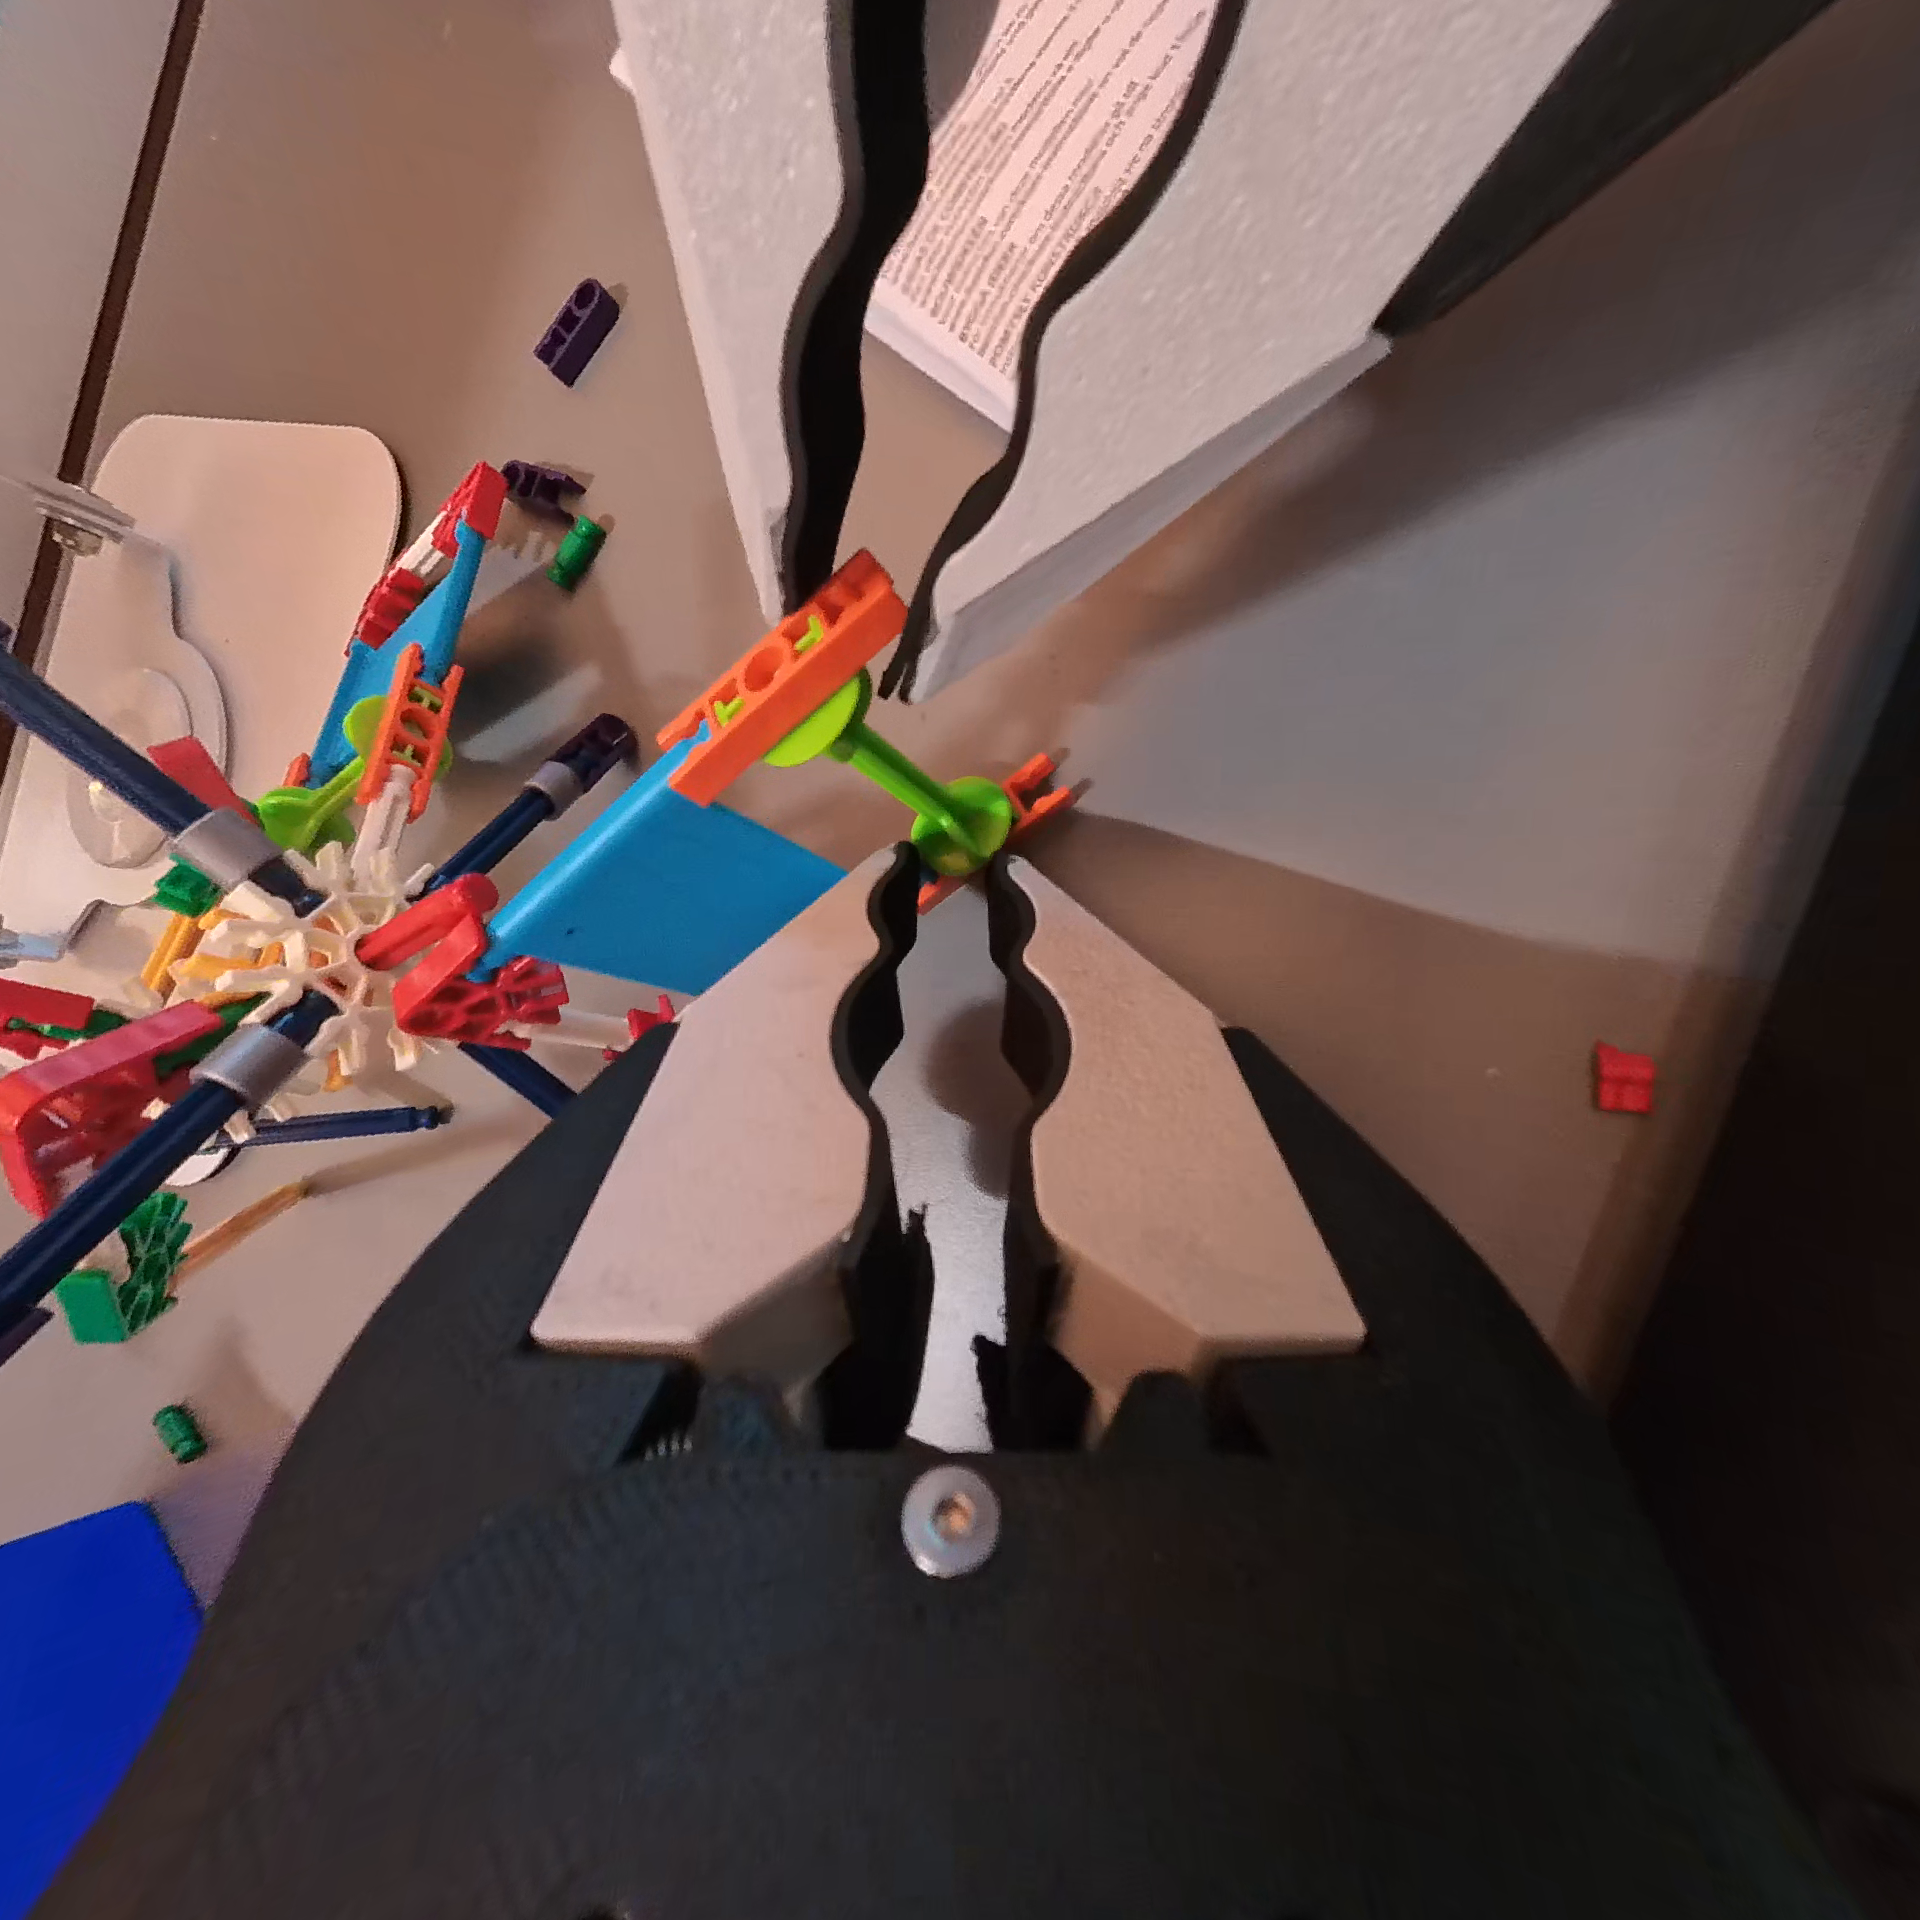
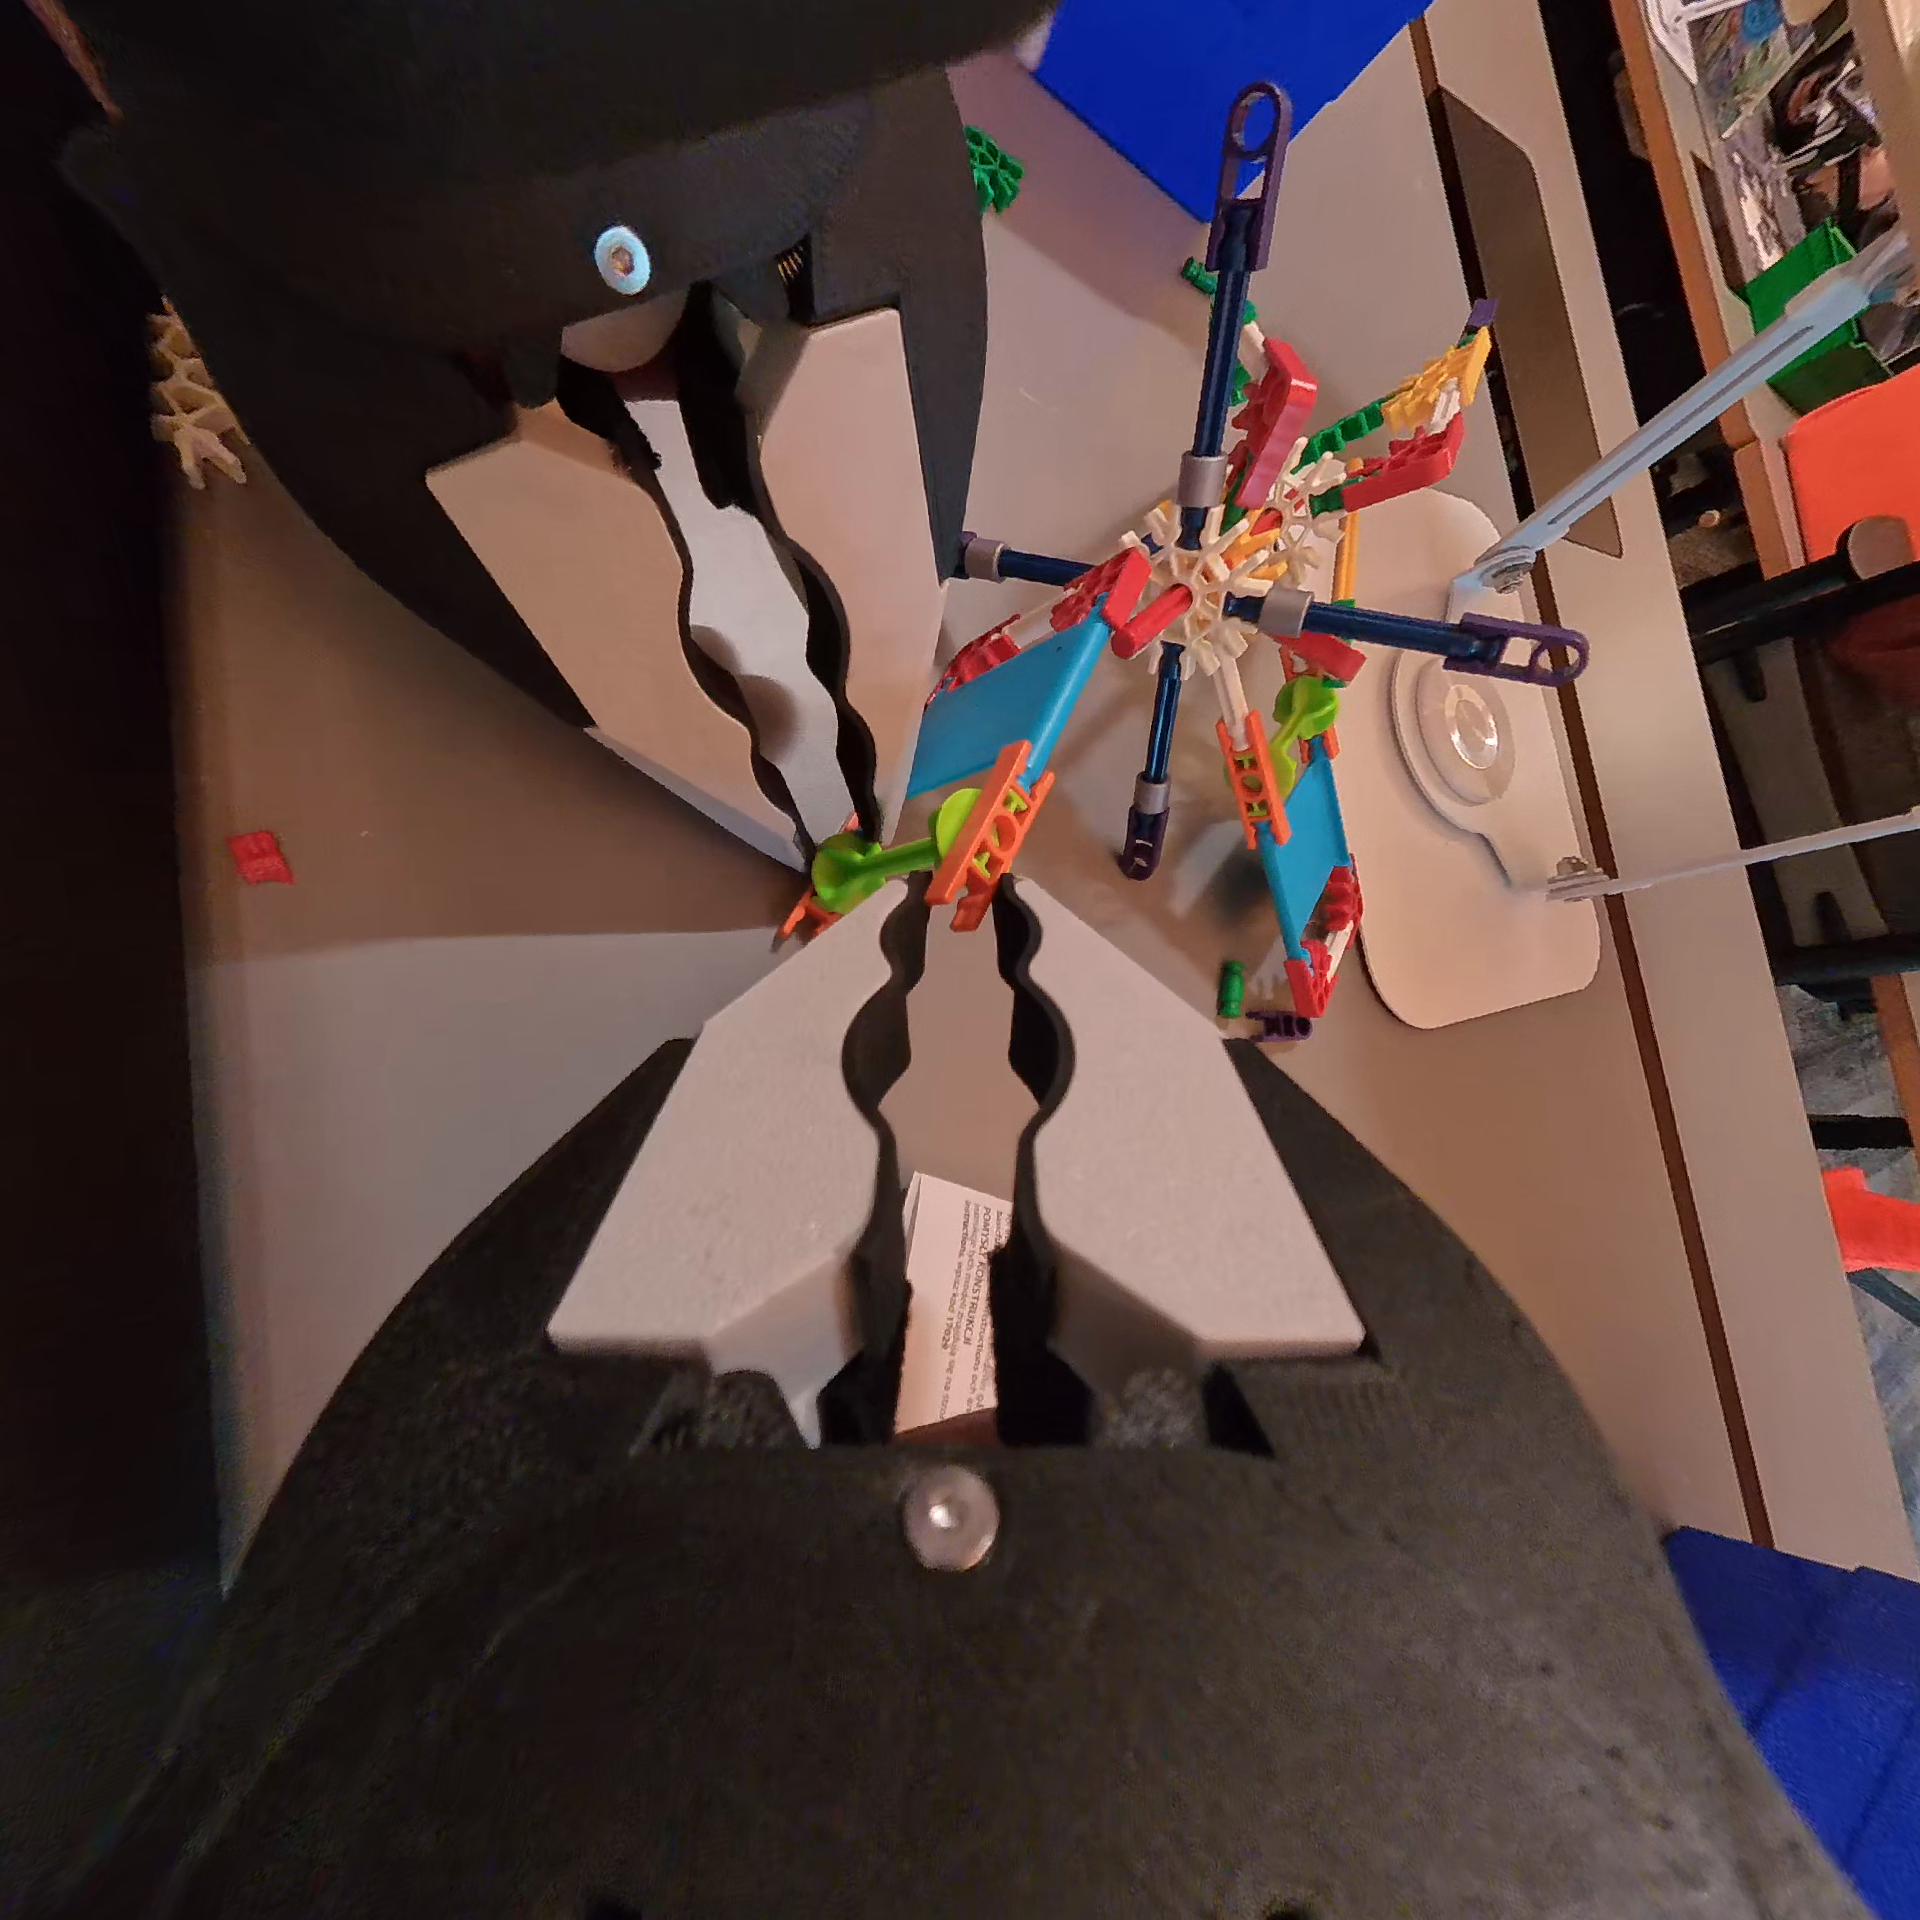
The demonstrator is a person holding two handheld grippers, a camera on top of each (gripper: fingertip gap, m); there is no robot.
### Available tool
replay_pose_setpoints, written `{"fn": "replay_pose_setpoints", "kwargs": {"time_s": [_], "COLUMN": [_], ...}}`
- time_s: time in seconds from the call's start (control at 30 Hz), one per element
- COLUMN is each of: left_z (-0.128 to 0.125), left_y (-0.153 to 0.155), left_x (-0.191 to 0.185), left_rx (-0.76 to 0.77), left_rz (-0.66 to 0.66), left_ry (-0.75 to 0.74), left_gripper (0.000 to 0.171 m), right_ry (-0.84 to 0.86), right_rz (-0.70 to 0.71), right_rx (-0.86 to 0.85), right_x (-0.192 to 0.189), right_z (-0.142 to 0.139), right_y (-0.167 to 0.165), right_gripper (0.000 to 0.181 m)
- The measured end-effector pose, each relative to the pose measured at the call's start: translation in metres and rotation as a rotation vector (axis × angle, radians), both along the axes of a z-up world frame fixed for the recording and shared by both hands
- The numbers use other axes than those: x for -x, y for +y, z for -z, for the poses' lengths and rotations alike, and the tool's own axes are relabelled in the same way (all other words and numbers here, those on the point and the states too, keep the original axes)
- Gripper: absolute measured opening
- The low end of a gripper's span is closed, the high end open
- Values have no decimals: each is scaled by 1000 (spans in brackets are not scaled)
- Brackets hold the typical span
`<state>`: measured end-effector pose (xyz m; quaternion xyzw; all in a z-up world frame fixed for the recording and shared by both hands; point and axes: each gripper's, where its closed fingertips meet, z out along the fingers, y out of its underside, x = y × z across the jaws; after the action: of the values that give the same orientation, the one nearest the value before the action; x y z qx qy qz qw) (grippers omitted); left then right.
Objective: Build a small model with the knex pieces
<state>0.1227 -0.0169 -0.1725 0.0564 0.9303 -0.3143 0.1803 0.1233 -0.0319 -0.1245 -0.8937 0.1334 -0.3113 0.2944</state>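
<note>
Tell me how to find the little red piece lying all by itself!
Start at the big colourful spinning-wheel model, then cross past the left gripper to the bare table beyond. The small red piece lies there alone; every other red part sits in the model.

Two black-and-grey claws, left [image 1: 951, 868] and right [image 2: 961, 894], tips meeting from opposite sides, jaws nearly closed.

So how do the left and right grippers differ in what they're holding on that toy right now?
The left gripper pinches the far end of the lime-green rod, by a small orange clip; the right gripper pinches the long orange connector on the blue panel. The left sits farther from the white hub than the right. Both are closed, tips facing.
</note>
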Motion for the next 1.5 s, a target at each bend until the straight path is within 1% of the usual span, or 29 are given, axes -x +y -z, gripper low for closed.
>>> {"fn": "replay_pose_setpoints", "kwargs": {"time_s": [0.3, 0.4, 0.73, 0.9, 1.07, 1.27, 1.33, 1.4, 1.5], "left_z": [1, 1, 1, 1, 1, 1, 2, 2, 2], "left_y": [-1, 0, 0, 0, 0, 0, 1, 0, 1], "left_x": [0, -1, -1, -1, -1, 0, 0, 0, 0], "left_rx": [37, 20, 20, -12, -25, -44, -63, -82, -63], "left_rz": [-13, -3, 9, 19, 30, 39, 52, 61, 62], "left_ry": [40, 9, -14, -49, -44, -105, -107, -125, -140], "left_gripper": [14, 14, 13, 13, 12, 11, 9, 9, 9], "right_ry": [6, 8, -8, -7, -8, -33, -58, -57, -62], "right_rz": [13, 13, 19, 25, 29, 38, 71, 66, 66], "right_rx": [17, 25, 77, 92, 114, 136, 195, 196, 172], "right_x": [-1, 0, 1, 2, 1, 1, -6, -5, -4], "right_z": [1, 1, 1, 1, 2, 3, 7, 6, 6], "right_y": [-1, -1, 1, 1, 0, 0, -8, -6, -5], "right_gripper": [10, 9, 9, 9, 9, 8, 7, 7, 7]}}
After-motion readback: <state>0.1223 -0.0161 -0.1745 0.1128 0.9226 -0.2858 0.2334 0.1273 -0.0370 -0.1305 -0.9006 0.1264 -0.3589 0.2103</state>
